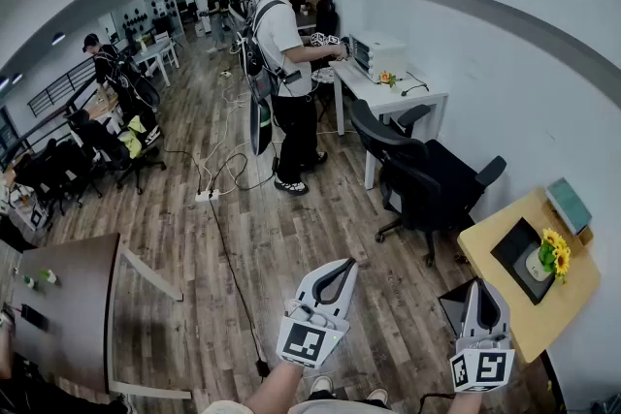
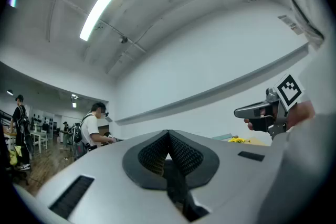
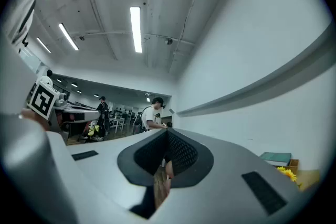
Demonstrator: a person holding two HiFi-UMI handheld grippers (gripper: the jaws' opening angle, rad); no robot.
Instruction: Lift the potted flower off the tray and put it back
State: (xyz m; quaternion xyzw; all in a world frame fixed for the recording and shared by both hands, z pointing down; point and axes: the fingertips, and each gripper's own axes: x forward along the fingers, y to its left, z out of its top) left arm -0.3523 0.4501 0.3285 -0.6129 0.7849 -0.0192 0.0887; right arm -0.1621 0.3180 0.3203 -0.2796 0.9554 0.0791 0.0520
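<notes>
The head view looks steeply down over the left tool (image 1: 342,269) and right tool (image 1: 482,291). Both tool views face level, sharing the distant standing person (image 2: 92,128).

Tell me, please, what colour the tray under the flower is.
The tray is black; see the head view.

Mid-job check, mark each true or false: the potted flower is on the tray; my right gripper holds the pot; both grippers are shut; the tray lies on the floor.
The potted flower stands on the black tray: true.
The right gripper holds the pot: false, it is shut on nothing, apart from the potted flower.
The left gripper and the right gripper are both shut: true.
The tray lies on the floor: false, it sits on the wooden table.
</notes>
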